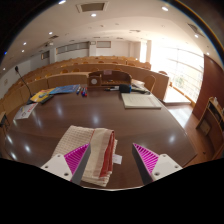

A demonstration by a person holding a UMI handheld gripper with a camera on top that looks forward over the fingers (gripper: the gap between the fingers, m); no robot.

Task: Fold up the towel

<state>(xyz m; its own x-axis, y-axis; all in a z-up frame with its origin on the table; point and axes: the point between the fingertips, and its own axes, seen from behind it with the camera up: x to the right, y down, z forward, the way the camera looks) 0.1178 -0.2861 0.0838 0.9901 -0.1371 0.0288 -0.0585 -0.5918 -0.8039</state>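
A folded beige towel (pixel 88 152) with a red stripe and a small white tag lies flat on the dark brown table (pixel 150 125). It rests between my fingers, close to the left pink pad (pixel 75 157) and partly over it, with a wide gap to the right pad (pixel 147 157). My gripper (pixel 111 160) is open and low over the table's near edge. Neither pad presses on the towel.
A flat pale grey cloth (pixel 139 100) lies farther out on the table to the right. A dark box (pixel 110 78) stands at the far middle. Coloured items (pixel 45 95) and a blue sheet (pixel 65 89) lie at the far left. Wooden benches line the back.
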